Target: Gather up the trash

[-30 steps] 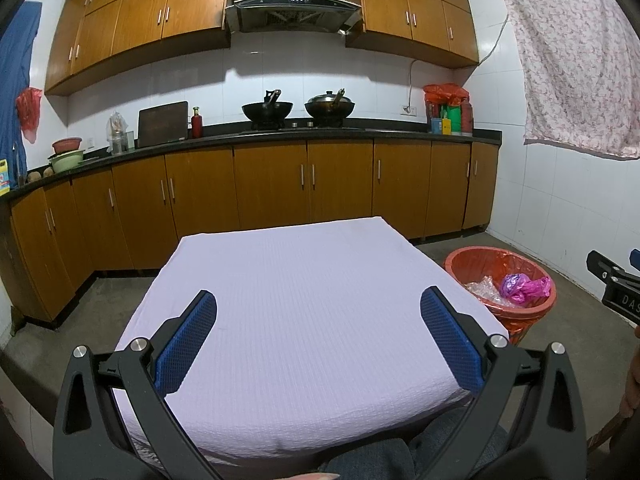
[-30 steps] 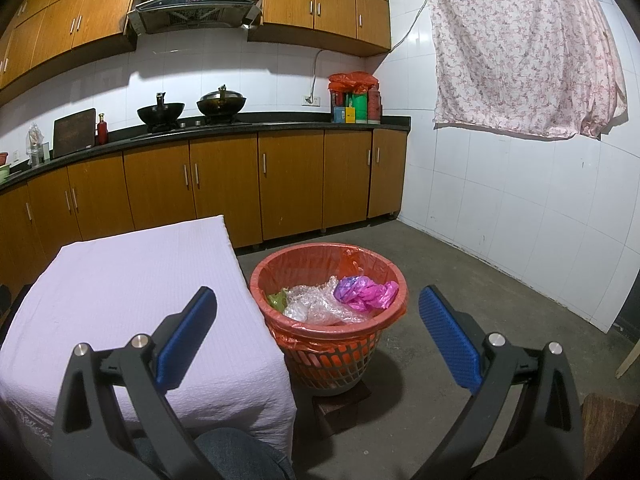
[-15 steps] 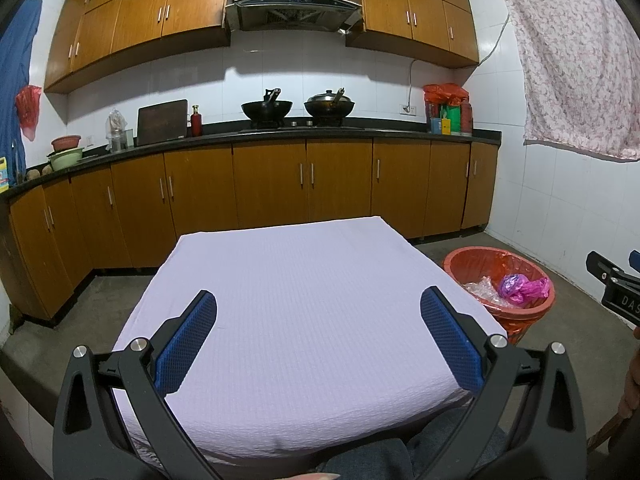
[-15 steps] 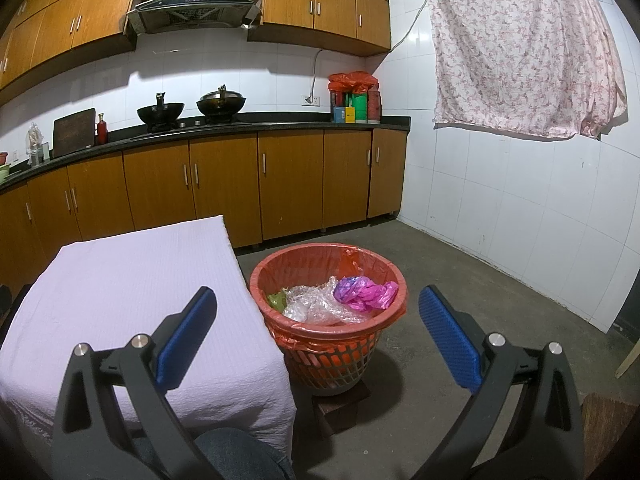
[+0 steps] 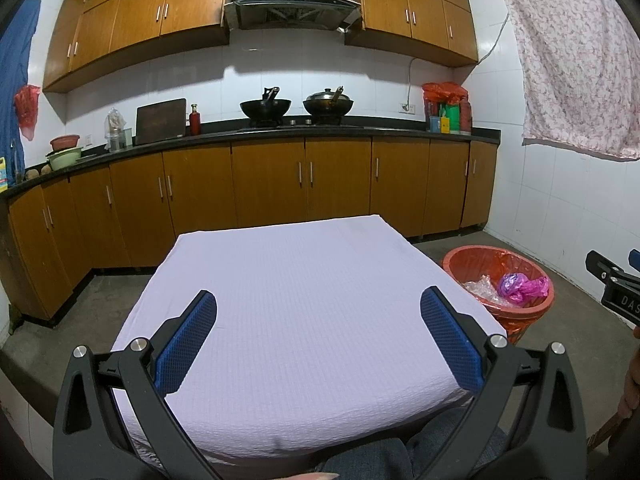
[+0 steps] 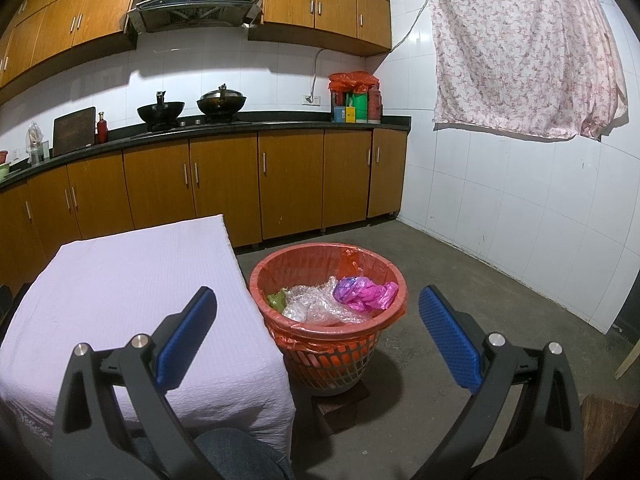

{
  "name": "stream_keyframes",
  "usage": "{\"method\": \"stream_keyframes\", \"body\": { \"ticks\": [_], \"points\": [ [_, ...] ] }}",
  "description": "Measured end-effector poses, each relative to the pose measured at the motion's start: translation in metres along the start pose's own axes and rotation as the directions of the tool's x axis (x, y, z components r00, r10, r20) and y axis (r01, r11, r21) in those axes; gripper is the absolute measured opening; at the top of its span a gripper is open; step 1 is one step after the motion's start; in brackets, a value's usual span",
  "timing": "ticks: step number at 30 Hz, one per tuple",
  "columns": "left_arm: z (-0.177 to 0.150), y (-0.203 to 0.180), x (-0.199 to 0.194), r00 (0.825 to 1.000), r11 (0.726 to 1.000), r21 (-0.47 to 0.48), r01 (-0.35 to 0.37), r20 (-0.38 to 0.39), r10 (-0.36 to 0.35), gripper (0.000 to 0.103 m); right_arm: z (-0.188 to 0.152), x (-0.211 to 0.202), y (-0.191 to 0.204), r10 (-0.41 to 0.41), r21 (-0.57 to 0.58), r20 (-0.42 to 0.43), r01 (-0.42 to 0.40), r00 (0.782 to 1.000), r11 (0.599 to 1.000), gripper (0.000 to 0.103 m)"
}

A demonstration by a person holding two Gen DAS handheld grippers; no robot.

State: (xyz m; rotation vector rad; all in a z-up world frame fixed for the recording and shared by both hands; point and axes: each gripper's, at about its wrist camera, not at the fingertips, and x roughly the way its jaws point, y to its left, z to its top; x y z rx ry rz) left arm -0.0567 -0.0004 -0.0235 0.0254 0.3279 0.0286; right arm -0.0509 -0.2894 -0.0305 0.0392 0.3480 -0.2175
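Lavender cloth on the table point(image 5: 304, 312) is lying bare; we are seeing no litter on it. We are holding the left gripper point(image 5: 318, 336) and the right gripper point(image 6: 318, 334) spread wide, gripping nothing. Trash, clear wrap and a pink bag point(image 6: 366, 292), is sitting inside the red basket point(image 6: 376, 326) just beside the table. We are judging collection finished; next calls for scanning the floor

The left gripper point(image 5: 318, 334) is held level with its blue-padded jaws spread wide and nothing between them. The right gripper point(image 6: 318, 334) is likewise held level, jaws parted and empty. A denim-clad knee point(image 6: 236, 454) is seen beneath.
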Motion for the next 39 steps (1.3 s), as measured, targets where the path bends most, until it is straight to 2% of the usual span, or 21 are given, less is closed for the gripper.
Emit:
{"method": "stream_keyframes", "body": {
  "ticks": [39],
  "points": [
    [-0.007, -0.01, -0.007, 1.0, 1.0, -0.008, -0.005, -0.005, 0.005, 0.101, -0.005, 0.0, -0.006, 0.001, 0.004, -0.005, -0.001, 1.0, 1.0, 0.099]
  ]
}}
